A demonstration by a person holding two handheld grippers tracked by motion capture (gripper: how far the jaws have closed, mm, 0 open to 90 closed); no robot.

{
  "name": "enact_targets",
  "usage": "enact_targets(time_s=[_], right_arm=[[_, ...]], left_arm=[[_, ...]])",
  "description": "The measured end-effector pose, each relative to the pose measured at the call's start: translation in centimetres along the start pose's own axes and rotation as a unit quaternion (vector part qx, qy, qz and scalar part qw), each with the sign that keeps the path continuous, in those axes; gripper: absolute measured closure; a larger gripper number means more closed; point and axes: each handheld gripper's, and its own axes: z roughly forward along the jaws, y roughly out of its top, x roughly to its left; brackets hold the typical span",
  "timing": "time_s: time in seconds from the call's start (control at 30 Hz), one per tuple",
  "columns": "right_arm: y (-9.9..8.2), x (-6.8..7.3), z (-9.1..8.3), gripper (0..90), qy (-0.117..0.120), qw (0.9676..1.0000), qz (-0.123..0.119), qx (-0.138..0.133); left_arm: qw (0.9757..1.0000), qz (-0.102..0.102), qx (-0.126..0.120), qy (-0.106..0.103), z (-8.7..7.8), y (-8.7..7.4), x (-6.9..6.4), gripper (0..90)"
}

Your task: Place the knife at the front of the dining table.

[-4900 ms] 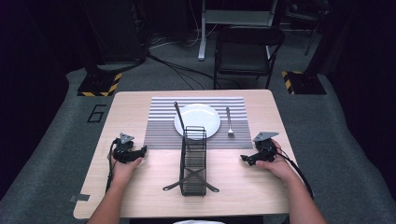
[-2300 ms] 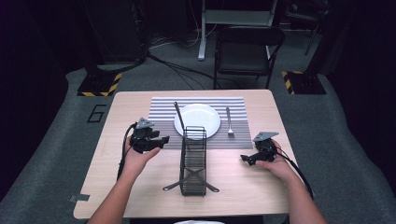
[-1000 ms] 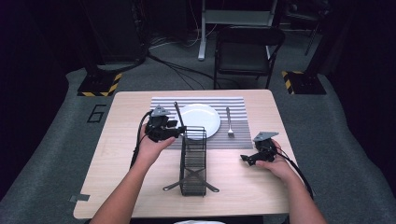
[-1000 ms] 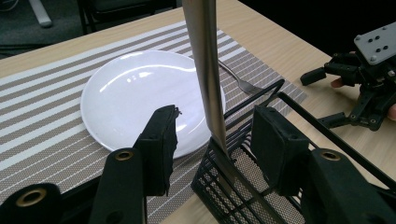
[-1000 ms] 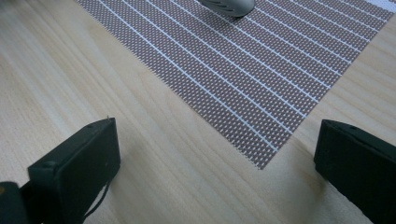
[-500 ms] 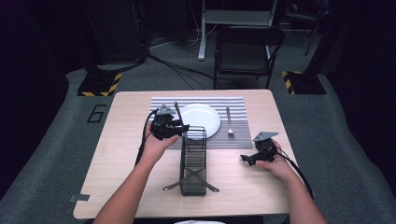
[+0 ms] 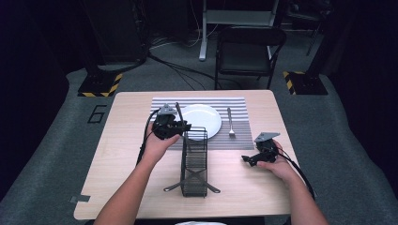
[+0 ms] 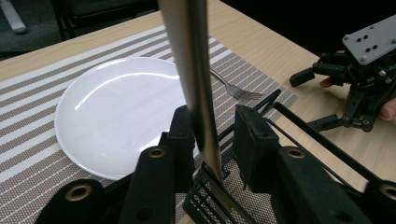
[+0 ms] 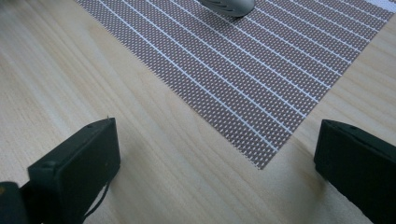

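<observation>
Pale wood forms the top of the rectangular table (image 7: 122, 154) in the high view, with a brown-and-white striped placemat (image 7: 239, 105) lying across its far half. On the mat sit a round white plate (image 7: 204, 119) and, to its right and apart from it, a silver fork (image 7: 230, 123). A tall black wire rack (image 7: 194, 161) stands near the table's middle, its far end at the mat's near edge. The left gripper (image 7: 180, 126) is held just beside the rack's far left corner, against a slim metal utensil handle (image 7: 178, 111) that rises out of the rack. The right gripper (image 7: 251, 160) rests low on bare wood to the right of the rack, well apart from it. In the left gripper view, the two black jaws stand on either side of the shiny metal handle (image 8: 191, 70); the left jaw touches it while a narrow gap remains at the right jaw, so the grip is not closed. Beyond lie the plate (image 8: 116, 112), the fork (image 8: 233, 88) and the other gripper (image 8: 362, 88). In the right gripper view, the jaws are spread wide over the wood, released and holding nothing, with the mat's corner (image 9: 261, 93) between them.
</observation>
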Motion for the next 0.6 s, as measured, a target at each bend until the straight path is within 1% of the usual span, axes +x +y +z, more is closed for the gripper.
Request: enact_targets(time_s=[0.1,0.23,0.33,0.37,0.4,0.43,0.5,0.53,0.6], right_arm=[[0.0,0.0,0.0,0.0,0.000,1.0000,0.000,0.000],[0.0,0.0,0.0,0.0,0.000,1.0000,0.000,0.000],[0.0,0.0,0.0,0.0,0.000,1.0000,0.001,0.000],[0.0,0.0,0.0,0.0,0.000,1.0000,0.001,0.000],[0.0,0.0,0.0,0.0,0.000,1.0000,0.000,0.000],[0.0,0.0,0.0,0.0,0.000,1.0000,0.000,0.000],[0.0,0.0,0.0,0.0,0.000,1.0000,0.000,0.000],[0.0,0.0,0.0,0.0,0.000,1.0000,0.000,0.000],[0.0,0.0,0.0,0.0,0.000,1.0000,0.000,0.000]], left_arm=[[1.0000,0.003,-0.004,0.001,-0.1,0.0,-0.1,79.0],[1.0000,-0.006,-0.005,0.001,-0.1,-0.1,-0.2,80.0],[1.0000,-0.006,-0.006,0.003,-0.2,-0.1,-0.5,80.3],[1.0000,0.000,-0.003,0.009,-0.3,-0.1,-0.6,80.3],[0.9999,0.001,-0.003,0.011,-0.4,-0.1,-0.7,80.5],[0.9999,0.003,-0.002,0.013,-0.4,0.0,-0.8,80.6],[1.0000,0.005,-0.001,0.007,-0.5,0.0,-0.9,82.1],[0.9999,0.010,0.003,0.013,-0.6,0.1,-1.2,82.1],[0.9997,0.018,0.010,0.015,-0.7,0.2,-1.3,82.2]])
